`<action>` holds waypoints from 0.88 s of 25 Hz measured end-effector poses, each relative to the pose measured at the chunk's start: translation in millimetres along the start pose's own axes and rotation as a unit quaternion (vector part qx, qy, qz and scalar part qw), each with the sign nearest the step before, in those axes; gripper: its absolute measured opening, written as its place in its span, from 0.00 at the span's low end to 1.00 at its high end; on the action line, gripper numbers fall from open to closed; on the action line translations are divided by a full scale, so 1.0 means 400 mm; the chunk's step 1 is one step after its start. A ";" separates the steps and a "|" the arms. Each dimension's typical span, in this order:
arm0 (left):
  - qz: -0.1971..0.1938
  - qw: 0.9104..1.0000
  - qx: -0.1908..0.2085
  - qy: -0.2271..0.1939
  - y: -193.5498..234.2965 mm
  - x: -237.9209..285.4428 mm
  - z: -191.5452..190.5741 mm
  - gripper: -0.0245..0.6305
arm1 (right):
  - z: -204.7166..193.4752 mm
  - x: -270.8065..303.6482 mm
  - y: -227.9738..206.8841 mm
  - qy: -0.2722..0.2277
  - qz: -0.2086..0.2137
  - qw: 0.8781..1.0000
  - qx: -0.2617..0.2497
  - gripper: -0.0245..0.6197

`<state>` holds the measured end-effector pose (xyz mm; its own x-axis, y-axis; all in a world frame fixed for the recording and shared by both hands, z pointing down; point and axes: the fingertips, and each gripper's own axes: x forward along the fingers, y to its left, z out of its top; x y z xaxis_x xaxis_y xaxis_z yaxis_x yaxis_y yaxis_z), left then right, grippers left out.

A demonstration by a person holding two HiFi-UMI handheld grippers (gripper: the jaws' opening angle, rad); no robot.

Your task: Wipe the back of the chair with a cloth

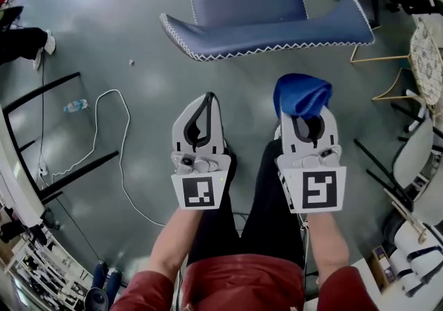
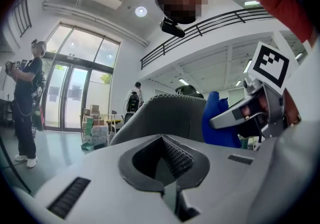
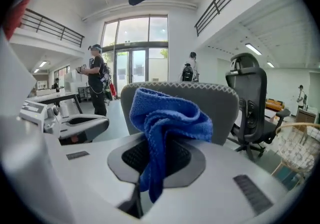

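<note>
The chair's blue back [image 1: 263, 25], edged with white stitching, stands just ahead of both grippers. My right gripper [image 1: 303, 114] is shut on a bunched blue cloth [image 1: 301, 95], held a short way in front of the back's top edge. In the right gripper view the cloth [image 3: 167, 118] hangs from the jaws of my right gripper [image 3: 155, 163], with the chair back [image 3: 220, 103] behind it. My left gripper [image 1: 208, 99] is shut with nothing in it, level with the right one. In the left gripper view my left gripper [image 2: 167, 160] faces the chair back [image 2: 165, 115], with the cloth [image 2: 217, 123] at the right.
A white cable [image 1: 111, 143] loops over the grey floor at the left, near a water bottle [image 1: 75, 105] and a black frame [image 1: 55, 136]. A wicker chair [image 1: 426, 60] stands at the right. A black office chair [image 3: 247, 98] stands behind. A person [image 2: 25, 108] stands by the glass doors.
</note>
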<state>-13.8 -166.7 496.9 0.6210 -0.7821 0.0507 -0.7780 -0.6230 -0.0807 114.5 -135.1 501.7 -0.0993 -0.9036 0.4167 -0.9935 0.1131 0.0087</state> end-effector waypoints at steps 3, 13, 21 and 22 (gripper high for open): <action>0.030 1.000 -0.007 -0.002 -0.034 0.007 0.030 0.05 | 0.051 -0.011 -0.034 -0.017 0.000 0.999 -0.039 0.13; 0.109 0.994 -0.010 -0.001 -0.095 0.006 0.141 0.05 | 0.091 0.008 -0.092 -0.027 0.044 0.998 -0.045 0.13; 0.112 0.994 -0.016 -0.005 -0.115 0.018 0.086 0.05 | 0.076 0.067 -0.101 -0.026 0.036 0.998 -0.054 0.13; 0.110 0.994 -0.016 -0.003 -0.116 0.018 0.078 0.05 | 0.068 0.077 -0.102 -0.021 0.035 0.998 -0.051 0.13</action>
<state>29.8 -143.1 470.0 0.4365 -0.8992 0.0305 -0.8974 -0.4376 -0.0566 150.4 -178.8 489.5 -0.1725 -0.9084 0.3809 -0.9735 0.2163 0.0750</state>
